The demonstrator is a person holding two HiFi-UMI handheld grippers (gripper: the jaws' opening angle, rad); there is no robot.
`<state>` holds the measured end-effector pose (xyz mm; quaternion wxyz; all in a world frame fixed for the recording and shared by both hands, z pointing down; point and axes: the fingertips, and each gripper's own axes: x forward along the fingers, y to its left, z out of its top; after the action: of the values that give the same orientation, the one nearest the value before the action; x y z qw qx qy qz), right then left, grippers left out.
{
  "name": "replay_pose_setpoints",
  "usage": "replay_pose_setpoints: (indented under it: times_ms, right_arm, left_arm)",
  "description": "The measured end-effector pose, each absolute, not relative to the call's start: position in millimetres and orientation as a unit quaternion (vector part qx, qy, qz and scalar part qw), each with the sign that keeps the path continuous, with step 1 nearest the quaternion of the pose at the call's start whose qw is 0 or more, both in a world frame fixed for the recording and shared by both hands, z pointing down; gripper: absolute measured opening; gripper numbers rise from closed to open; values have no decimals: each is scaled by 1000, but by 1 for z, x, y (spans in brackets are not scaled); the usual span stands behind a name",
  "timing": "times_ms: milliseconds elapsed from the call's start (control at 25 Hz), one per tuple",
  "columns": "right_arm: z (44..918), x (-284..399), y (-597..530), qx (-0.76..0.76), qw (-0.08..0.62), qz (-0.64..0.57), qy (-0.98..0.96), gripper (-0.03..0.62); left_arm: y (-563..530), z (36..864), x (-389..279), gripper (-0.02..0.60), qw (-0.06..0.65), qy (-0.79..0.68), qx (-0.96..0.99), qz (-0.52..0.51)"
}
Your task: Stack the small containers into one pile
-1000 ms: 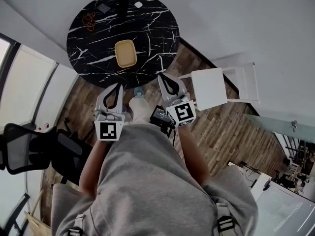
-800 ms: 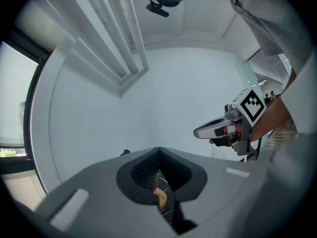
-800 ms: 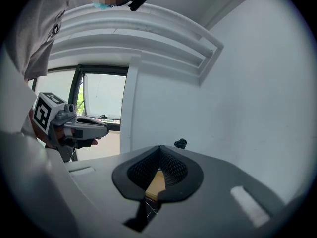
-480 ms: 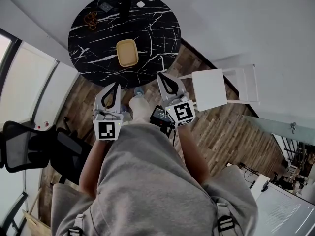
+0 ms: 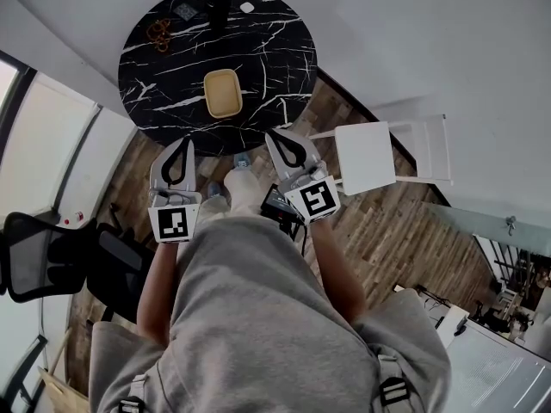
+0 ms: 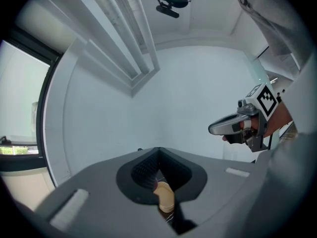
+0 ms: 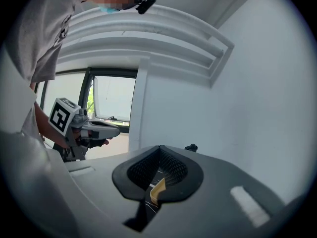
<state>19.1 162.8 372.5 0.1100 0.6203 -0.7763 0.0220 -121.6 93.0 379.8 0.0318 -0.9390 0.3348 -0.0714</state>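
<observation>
A tan, shallow, rounded-rectangle container (image 5: 222, 93) sits near the middle of the round black marble table (image 5: 275, 50); I cannot tell whether others are nested in it. My left gripper (image 5: 186, 138) hangs shut and empty over the floor just short of the table's near edge. My right gripper (image 5: 274, 132) is beside it at the edge, also shut and empty. In the left gripper view the container (image 6: 165, 198) shows through the gap behind the closed jaws (image 6: 158, 150), and the right gripper (image 6: 213, 129) is at the right. The right gripper view shows the container (image 7: 157, 191) the same way.
A white chair (image 5: 366, 155) stands right of the table. A black mesh office chair (image 5: 52, 261) is at the lower left. Small items lie at the table's far side: a brown ring-shaped piece (image 5: 157, 34), a dark upright object (image 5: 219, 7), a white disc (image 5: 248, 8).
My left gripper has swung out to the left and slightly toward the table. The right gripper has edged toward the table's near edge. The container has not moved.
</observation>
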Motion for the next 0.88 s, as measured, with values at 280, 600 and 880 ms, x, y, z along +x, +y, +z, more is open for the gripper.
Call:
replay_pose_setpoints:
  times_ms: [280, 600, 880]
  right_arm:
    - [377, 38, 156, 643, 96, 38, -759, 12]
    - [376, 37, 152, 642, 99, 36, -759, 11]
    - [378, 32, 147, 637, 101, 36, -763, 11]
  left_arm:
    - [89, 384, -121, 0, 30, 338, -938, -73]
    - [92, 386, -115, 0, 24, 329, -941, -72]
    - [91, 389, -117, 0, 21, 327, -942, -74]
